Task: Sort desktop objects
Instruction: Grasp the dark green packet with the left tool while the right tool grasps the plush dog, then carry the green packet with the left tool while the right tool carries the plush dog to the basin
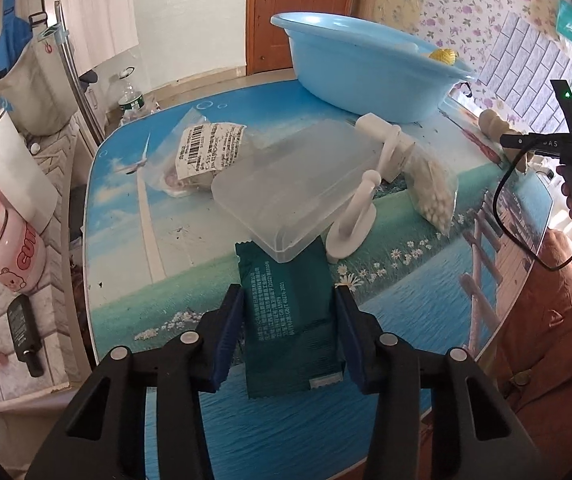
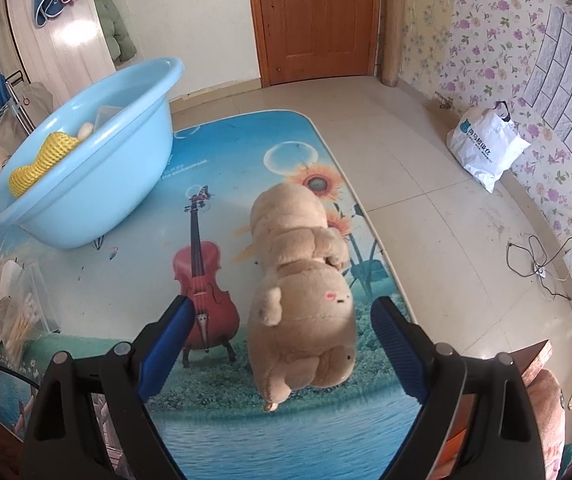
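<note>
The step in hand is the pick-up. The left claw (image 1: 289, 320) is clenched on the flat dark green foil sachet (image 1: 290, 320), which lies on the glossy printed worktop (image 1: 189, 264) near a frosted plastic lid (image 1: 286, 184). The right claw (image 2: 281, 344) stands released around the soft beige plush toy (image 2: 300, 300), not touching it. Next, I judge, it must close, then both carry to the smooth light blue plastic basin (image 2: 85, 184) at the far left.

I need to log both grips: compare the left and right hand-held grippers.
The left hand-held gripper has its jaws closed in against a flat dark green packet; the right hand-held gripper stands wide open, clear of the tan plush toy on both sides. Both point down at the table and have blue pads.
</note>
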`<state>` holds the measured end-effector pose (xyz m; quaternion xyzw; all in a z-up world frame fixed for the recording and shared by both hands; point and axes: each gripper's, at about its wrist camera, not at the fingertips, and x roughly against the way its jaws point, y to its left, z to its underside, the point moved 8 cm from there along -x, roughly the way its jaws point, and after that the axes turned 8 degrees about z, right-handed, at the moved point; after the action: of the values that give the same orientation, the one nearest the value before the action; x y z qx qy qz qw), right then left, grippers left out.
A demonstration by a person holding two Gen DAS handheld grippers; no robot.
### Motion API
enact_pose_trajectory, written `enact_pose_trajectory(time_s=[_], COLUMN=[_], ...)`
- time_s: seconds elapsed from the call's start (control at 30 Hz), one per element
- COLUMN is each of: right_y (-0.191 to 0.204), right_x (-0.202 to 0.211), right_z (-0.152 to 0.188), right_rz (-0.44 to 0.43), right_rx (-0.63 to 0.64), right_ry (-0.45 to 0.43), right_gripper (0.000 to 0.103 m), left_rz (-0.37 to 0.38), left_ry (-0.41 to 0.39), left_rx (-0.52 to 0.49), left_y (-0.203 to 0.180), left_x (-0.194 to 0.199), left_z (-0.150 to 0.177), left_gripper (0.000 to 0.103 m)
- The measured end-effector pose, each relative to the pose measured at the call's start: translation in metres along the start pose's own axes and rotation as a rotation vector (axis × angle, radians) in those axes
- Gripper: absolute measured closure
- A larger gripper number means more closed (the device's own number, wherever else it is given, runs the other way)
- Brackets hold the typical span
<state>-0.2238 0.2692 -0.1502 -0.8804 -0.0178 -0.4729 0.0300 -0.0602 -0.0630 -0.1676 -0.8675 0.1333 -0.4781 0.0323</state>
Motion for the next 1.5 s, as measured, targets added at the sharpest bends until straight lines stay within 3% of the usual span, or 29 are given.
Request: enact_pose_trajectory(time_s=[0.03, 0.17, 0.53, 0.67, 0.73, 0.77, 0.87, 0.9, 0.93, 0.97, 1.0, 1.2, 1.5], right_y=[0.001, -0.001, 0.041, 0.042, 0.045, 0.046, 0.050, 0.051, 0.051, 0.049, 0.048, 0.037, 0.043], right_x=[0.001, 0.005, 0.021, 0.018, 0.014, 0.012, 0.003, 0.002, 0.002, 0.003, 0.005, 0.023, 0.052], right_z=[0.000, 0.000, 0.014, 0.010, 0.009, 0.010, 0.013, 0.013, 0.014, 0.013, 0.012, 0.000, -0.021], right_rz=[-0.006, 0.025, -0.080, -0.046, -0.067, -0.068, -0.057, -0.057, -0.058, -0.055, -0.049, -0.058, -0.095], right_rx=[0.001, 0.019, 0.144, 0.141, 0.132, 0.131, 0.136, 0.131, 0.121, 0.115, 0.111, 0.079, 0.064], right_ry=[-0.001, -0.003, 0.006, 0.005, 0.018, 0.028, 0.049, 0.053, 0.053, 0.049, 0.044, -0.005, -0.087], right_gripper=[0.016, 0.057, 0.055, 0.037, 0.036, 0.035, 0.035, 0.035, 0.036, 0.043, 0.058, 0.058, 0.058], left_rz=[0.000, 0.006, 0.028, 0.021, 0.016, 0.006, -0.025, -0.022, -0.020, -0.021, -0.016, 0.013, 0.035], left_ry=[-0.004, -0.026, -0.008, -0.019, -0.032, -0.038, -0.045, -0.047, -0.053, -0.047, -0.046, -0.066, -0.181], left_rx=[-0.001, 0.011, -0.026, -0.033, -0.037, -0.037, -0.056, -0.054, -0.055, -0.055, -0.051, -0.014, 0.001], left_y=[0.000, 0.001, -0.006, -0.006, -0.005, -0.003, -0.004, -0.004, -0.005, -0.005, -0.005, -0.005, -0.009], left_x=[0.001, 0.006, -0.003, -0.006, -0.008, -0.009, -0.014, -0.015, -0.014, -0.013, -0.012, 0.005, 0.057], left_z=[-0.001, -0.004, -0.003, -0.003, -0.005, -0.006, -0.010, -0.011, -0.013, -0.013, -0.012, -0.008, -0.032], left_gripper=[0.059, 0.059, 0.058, 0.057, 0.051, 0.042, 0.040, 0.046, 0.058, 0.059, 0.059, 0.059, 0.059])
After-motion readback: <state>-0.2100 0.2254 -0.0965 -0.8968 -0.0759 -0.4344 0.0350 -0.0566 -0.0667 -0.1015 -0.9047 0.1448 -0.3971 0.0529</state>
